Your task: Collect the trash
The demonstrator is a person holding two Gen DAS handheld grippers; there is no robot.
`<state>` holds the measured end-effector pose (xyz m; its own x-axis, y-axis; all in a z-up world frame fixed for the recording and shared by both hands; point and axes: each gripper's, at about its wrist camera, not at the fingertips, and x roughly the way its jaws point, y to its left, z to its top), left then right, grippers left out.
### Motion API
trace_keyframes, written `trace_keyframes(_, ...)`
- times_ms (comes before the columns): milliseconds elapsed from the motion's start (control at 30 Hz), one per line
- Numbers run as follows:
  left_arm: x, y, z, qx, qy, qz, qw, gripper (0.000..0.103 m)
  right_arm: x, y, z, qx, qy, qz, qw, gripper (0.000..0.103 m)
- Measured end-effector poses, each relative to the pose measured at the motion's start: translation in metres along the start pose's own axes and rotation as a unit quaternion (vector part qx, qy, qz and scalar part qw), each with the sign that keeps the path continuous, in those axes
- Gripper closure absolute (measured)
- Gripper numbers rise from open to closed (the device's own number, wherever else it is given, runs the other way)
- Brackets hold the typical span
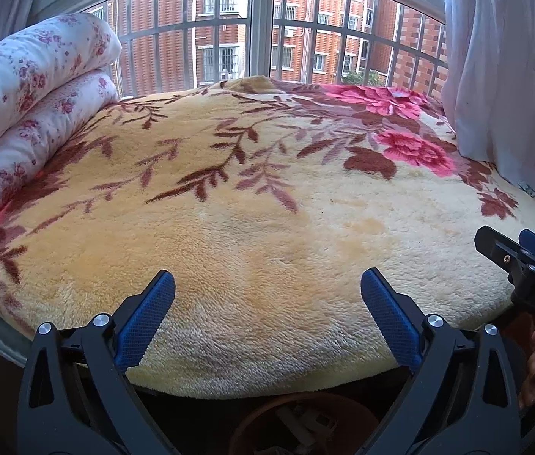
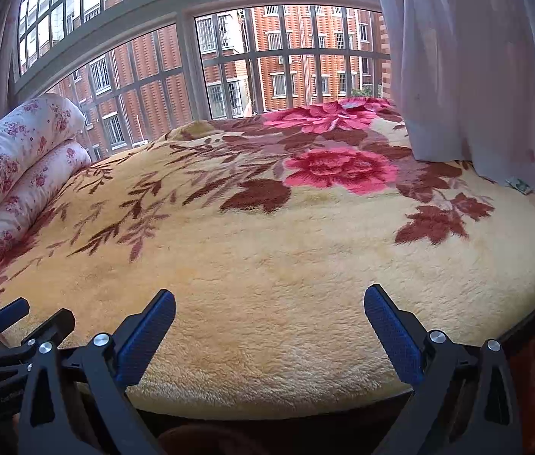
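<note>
Two grippers, left [image 1: 267, 288] and right [image 2: 269, 303], both spread wide and holding nothing, above a floral blanket [image 1: 248, 227], small scrap [image 2: 520, 185] at the curtain [image 2: 476, 57] hem, bin [image 1: 305, 424] below the near edge, folded quilt [image 1: 32, 94] left.

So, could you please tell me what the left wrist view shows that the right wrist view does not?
Only the left wrist view shows the brown bin below the bed edge, and the right gripper from outside. Only the right wrist view shows the left gripper from outside. Both share the floral blanket, the folded quilt, the curtain and small scraps beside it.
</note>
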<state>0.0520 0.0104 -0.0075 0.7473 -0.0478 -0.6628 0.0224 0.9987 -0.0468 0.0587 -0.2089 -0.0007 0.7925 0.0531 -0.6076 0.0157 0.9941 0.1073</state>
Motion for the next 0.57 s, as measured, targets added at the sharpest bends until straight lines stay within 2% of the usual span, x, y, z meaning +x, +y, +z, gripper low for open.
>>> trace_keyframes(133, -0.0025, 0.0013, 0.0003, -0.004, -0.008, -0.007, 0.9999, 0.007, 0.0022, -0.0003, -0.0017, 0.002, 0.003, -0.002, 1.0, 0.005)
trace_keyframes(267, -0.0072, -0.0017, 0.0004, 0.009, -0.026, 0.016, 0.9995, 0.007, 0.0035, -0.0014, -0.0018, 0.004, 0.004, -0.003, 1.0, 0.005)
trace_keyframes(367, -0.0045, 0.0003, 0.001, 0.006, -0.017, 0.033, 0.9993, 0.007, 0.0044, -0.0022, -0.0009, 0.004, 0.006, -0.005, 1.0, 0.005)
trace_keyframes(433, 0.0004, 0.0017, 0.0016, 0.009, -0.002, 0.025, 0.9996, 0.007, 0.0038, -0.0023, -0.0007, 0.005, 0.004, -0.006, 1.0, 0.005)
trace_keyframes(567, 0.0014, 0.0047, 0.001, 0.008, -0.001, 0.024, 0.9997, 0.007, 0.0044, -0.0025, 0.0005, 0.0, 0.006, -0.007, 1.0, 0.005)
